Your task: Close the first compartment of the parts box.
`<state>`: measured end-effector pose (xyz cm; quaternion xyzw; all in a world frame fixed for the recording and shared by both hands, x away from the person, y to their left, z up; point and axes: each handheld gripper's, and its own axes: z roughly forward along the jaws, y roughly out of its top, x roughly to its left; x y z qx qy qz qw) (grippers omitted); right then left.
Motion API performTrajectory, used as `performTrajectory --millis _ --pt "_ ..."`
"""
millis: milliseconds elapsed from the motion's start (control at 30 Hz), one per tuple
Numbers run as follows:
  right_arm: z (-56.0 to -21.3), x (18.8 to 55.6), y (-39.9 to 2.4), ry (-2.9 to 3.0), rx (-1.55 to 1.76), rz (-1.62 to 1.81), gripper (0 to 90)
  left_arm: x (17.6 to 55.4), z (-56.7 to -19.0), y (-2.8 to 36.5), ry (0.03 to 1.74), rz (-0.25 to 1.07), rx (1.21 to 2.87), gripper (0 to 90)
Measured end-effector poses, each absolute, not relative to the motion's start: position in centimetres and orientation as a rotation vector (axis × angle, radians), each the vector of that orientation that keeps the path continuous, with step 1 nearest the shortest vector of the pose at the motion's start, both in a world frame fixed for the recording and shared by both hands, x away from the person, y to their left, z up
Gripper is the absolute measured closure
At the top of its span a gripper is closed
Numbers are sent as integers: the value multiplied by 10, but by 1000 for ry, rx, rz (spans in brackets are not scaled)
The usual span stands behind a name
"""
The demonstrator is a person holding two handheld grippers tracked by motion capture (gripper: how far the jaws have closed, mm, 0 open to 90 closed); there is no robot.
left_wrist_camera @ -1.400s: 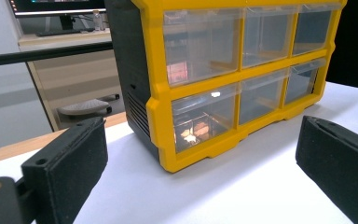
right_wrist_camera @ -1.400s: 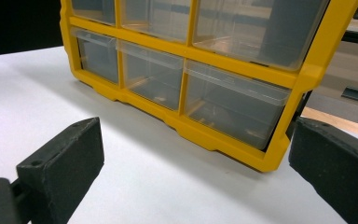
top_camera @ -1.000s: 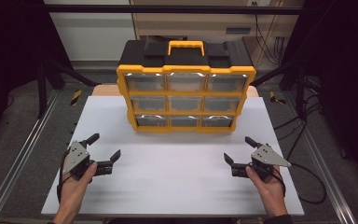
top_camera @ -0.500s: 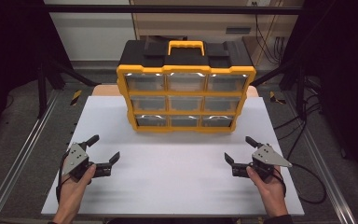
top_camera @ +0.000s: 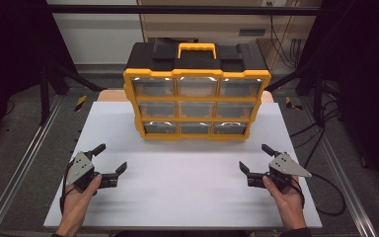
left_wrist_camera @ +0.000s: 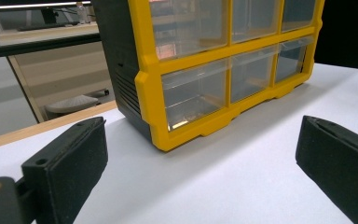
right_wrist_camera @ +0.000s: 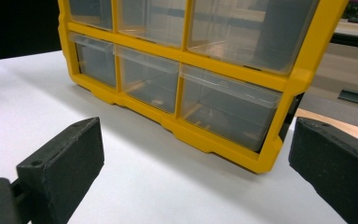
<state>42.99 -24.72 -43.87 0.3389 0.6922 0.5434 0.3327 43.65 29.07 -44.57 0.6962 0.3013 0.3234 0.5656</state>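
A yellow and black drawer cabinet [top_camera: 196, 94] with clear plastic drawers and a yellow carry handle stands upright at the back middle of the white table [top_camera: 187, 182]. My left gripper [top_camera: 110, 158] rests open near the front left corner, held in a hand, nothing between its jaws. My right gripper [top_camera: 255, 158] is open at the front right, also empty. From the left gripper view the cabinet [left_wrist_camera: 214, 70] is seen beyond the wide-apart jaws, its drawers shut. In the right gripper view the cabinet [right_wrist_camera: 186, 70] stands ahead, its bottom-row drawers shut.
Metal rails [top_camera: 22, 163] run along both sides of the table. A black cable [top_camera: 325, 197] trails from the right gripper off the table's right edge. A wooden board edge [left_wrist_camera: 42, 126] shows behind the white surface.
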Motion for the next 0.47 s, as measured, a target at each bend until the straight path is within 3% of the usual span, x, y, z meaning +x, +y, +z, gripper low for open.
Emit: performTrajectory --millis 467 --pt "-437 426 -258 1772 910 1422 33 431 -439 295 706 756 1590 21"
